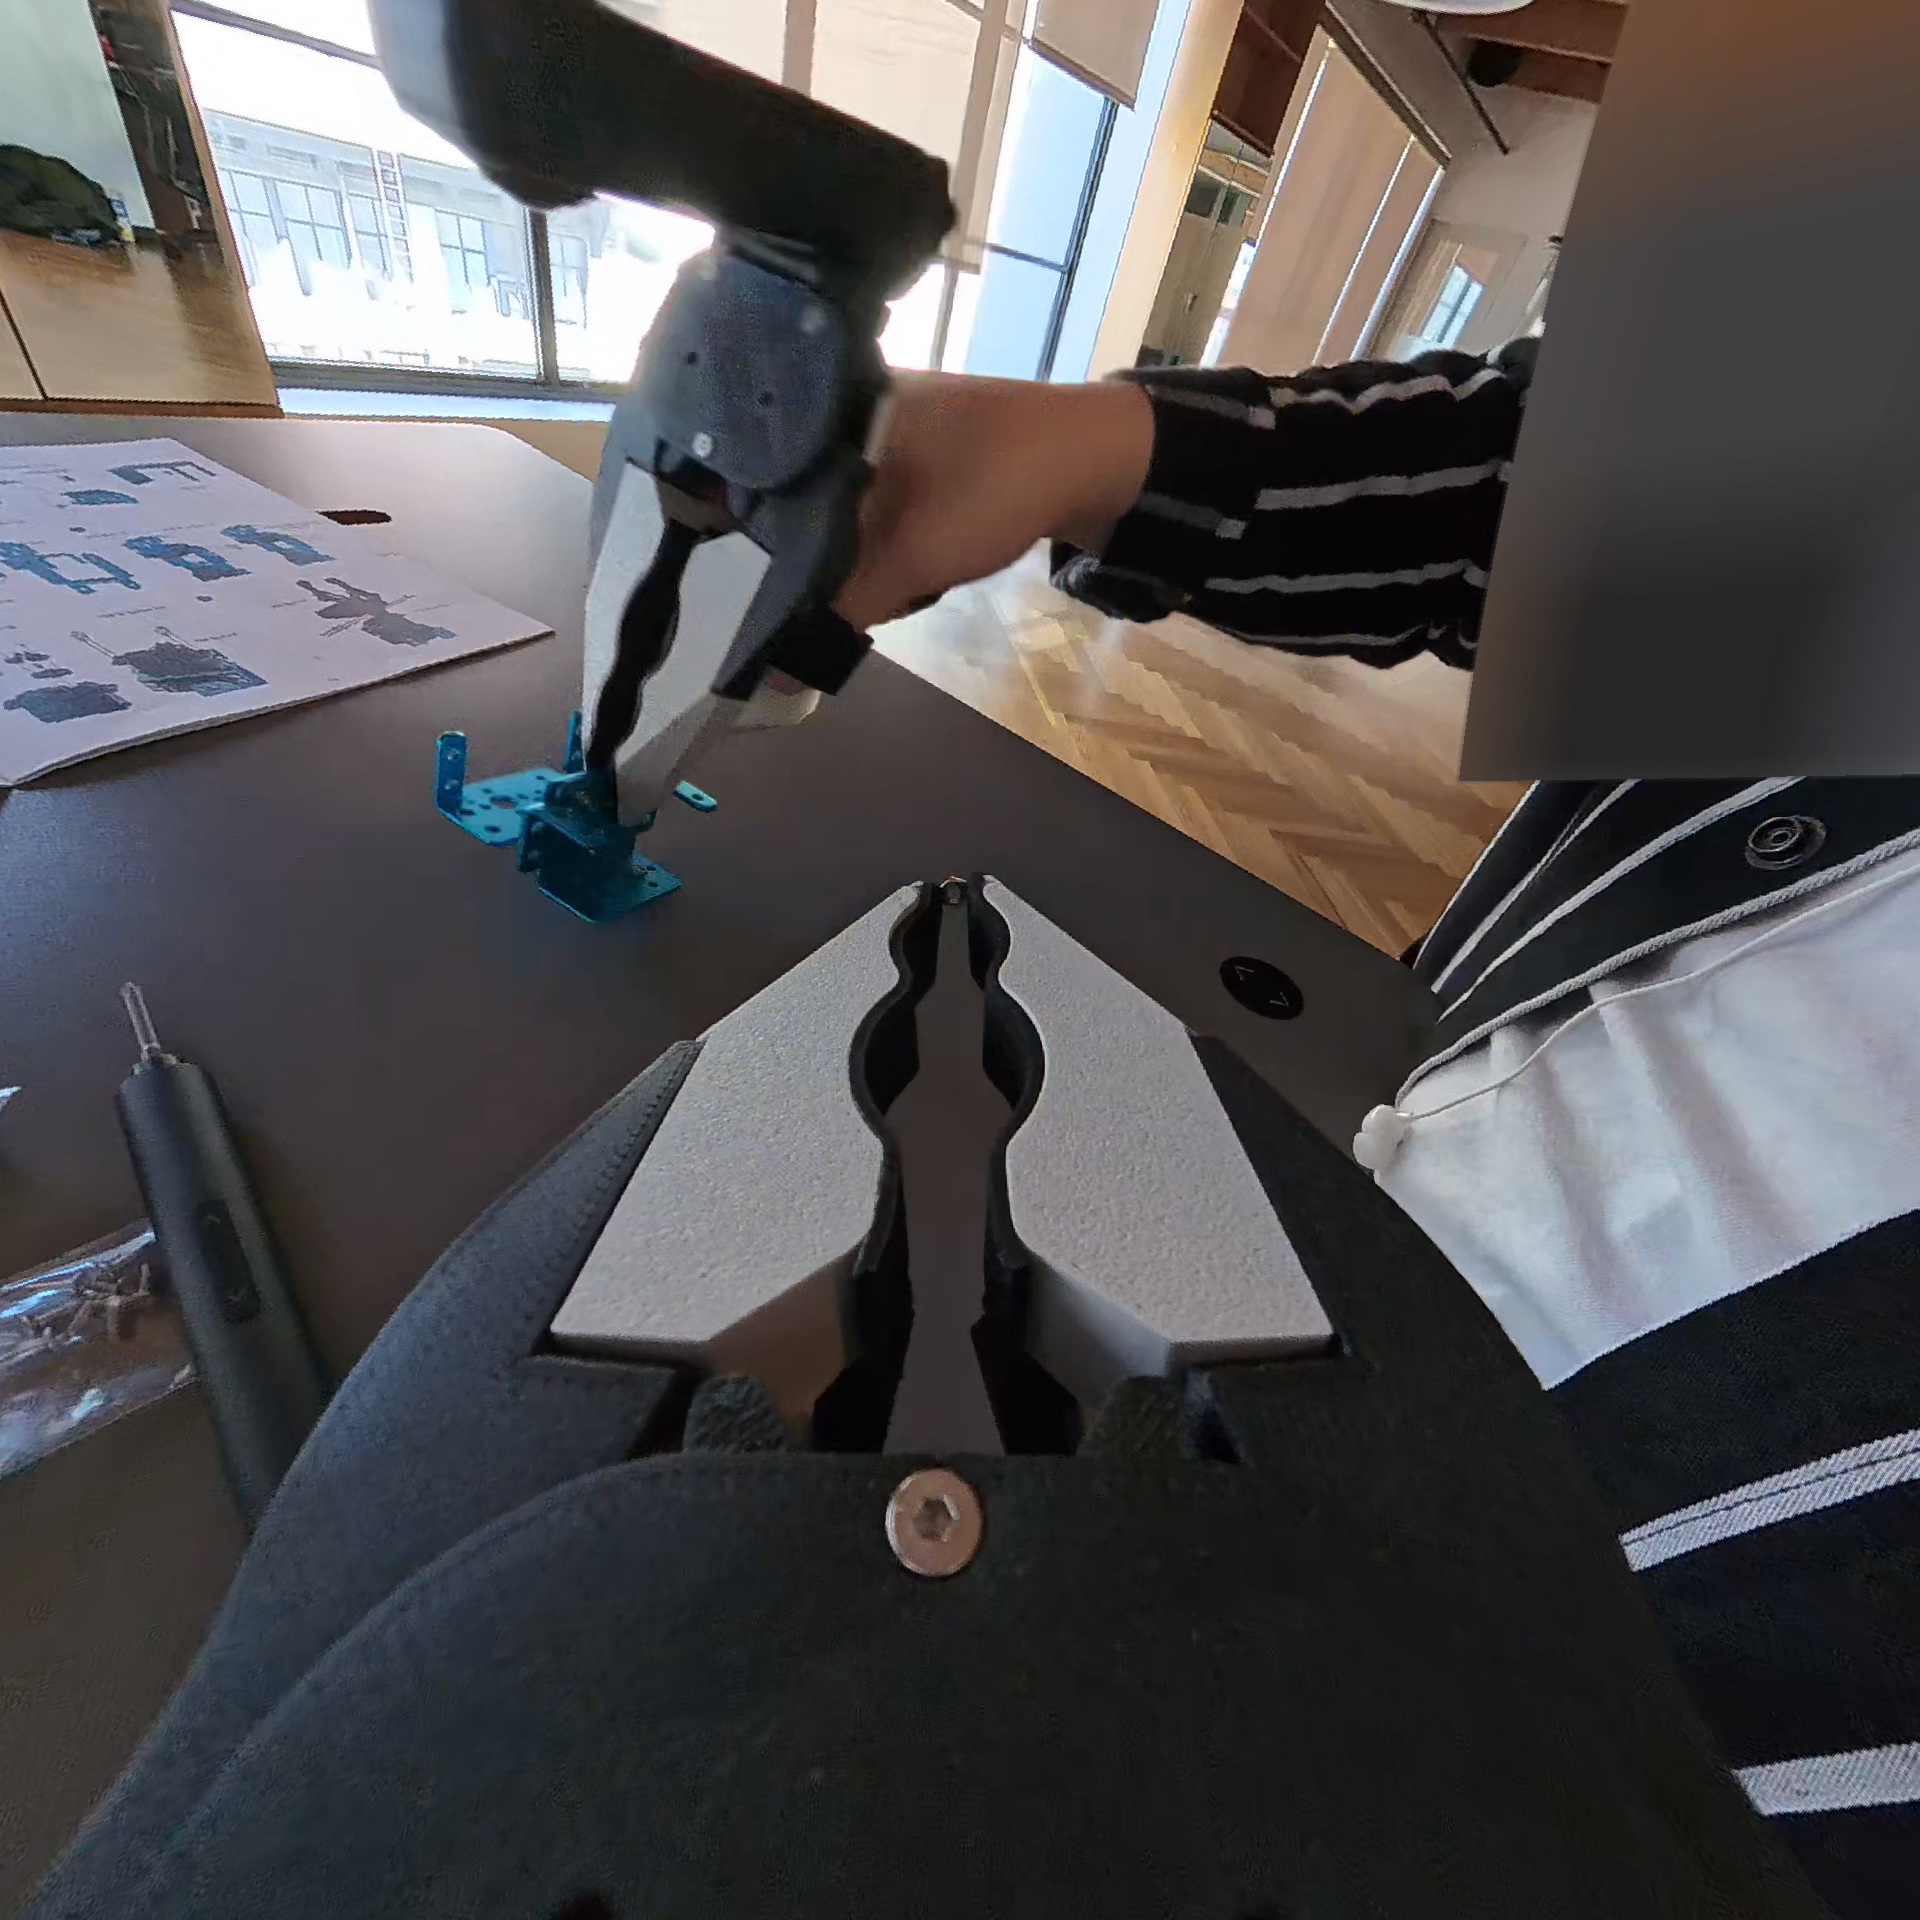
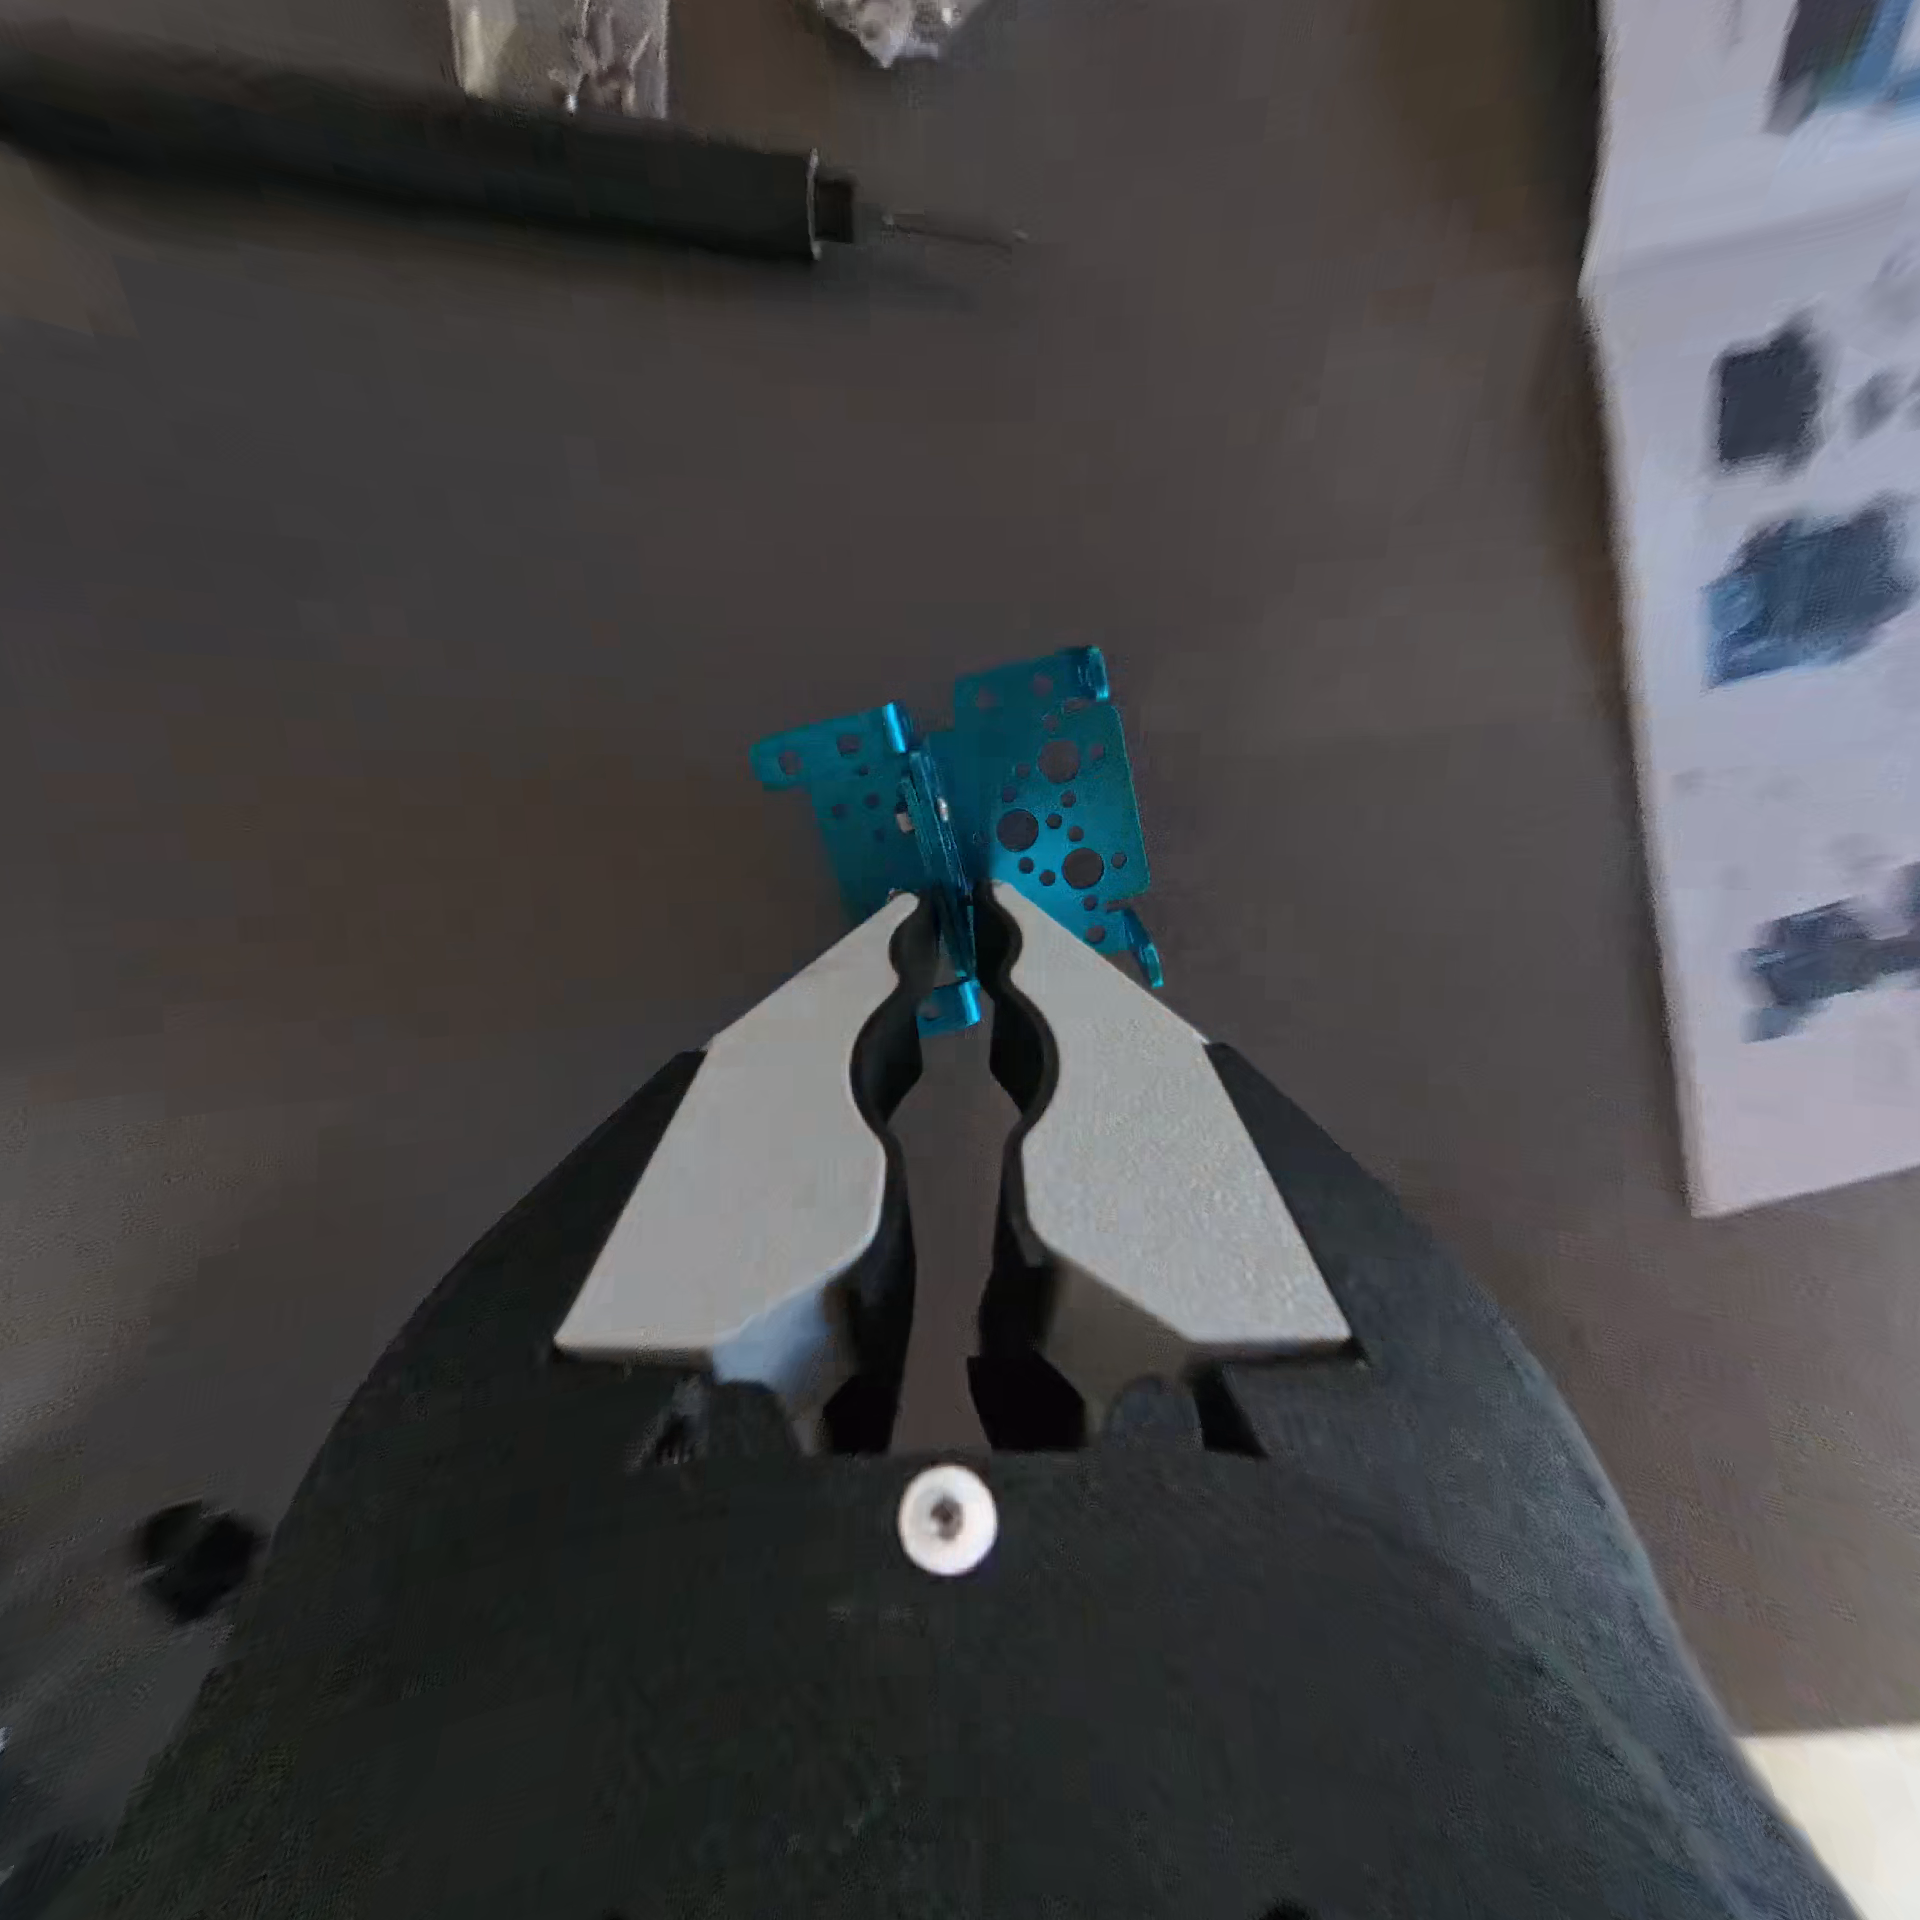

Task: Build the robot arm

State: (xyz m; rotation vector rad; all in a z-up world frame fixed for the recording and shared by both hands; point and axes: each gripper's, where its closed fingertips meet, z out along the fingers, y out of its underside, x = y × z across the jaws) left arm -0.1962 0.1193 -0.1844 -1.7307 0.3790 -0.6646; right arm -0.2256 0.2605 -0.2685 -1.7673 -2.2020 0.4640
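A blue perforated metal bracket assembly [image 1: 561, 821] stands on the dark table [image 1: 312, 935]. My right gripper [image 2: 954, 904] is shut on an upright flange of this blue bracket assembly [image 2: 1039, 821]; in the left wrist view it [image 1: 608, 774] comes down on the assembly from above, held by a hand in a striped sleeve. My left gripper [image 1: 953, 886] is held above the table nearer the person, shut on a tiny screw [image 1: 953, 886] at its fingertips, to the right of and apart from the assembly.
A black electric screwdriver [image 1: 197, 1184] lies at the left beside a clear bag of screws [image 1: 73, 1320]. A printed instruction sheet [image 1: 197, 603] lies at the far left. The table edge runs diagonally at the right, with wooden floor [image 1: 1195, 717] beyond. The person's striped torso [image 1: 1714, 1299] is at the right. My right fingertips sit around 15 centimetres from my left ones.
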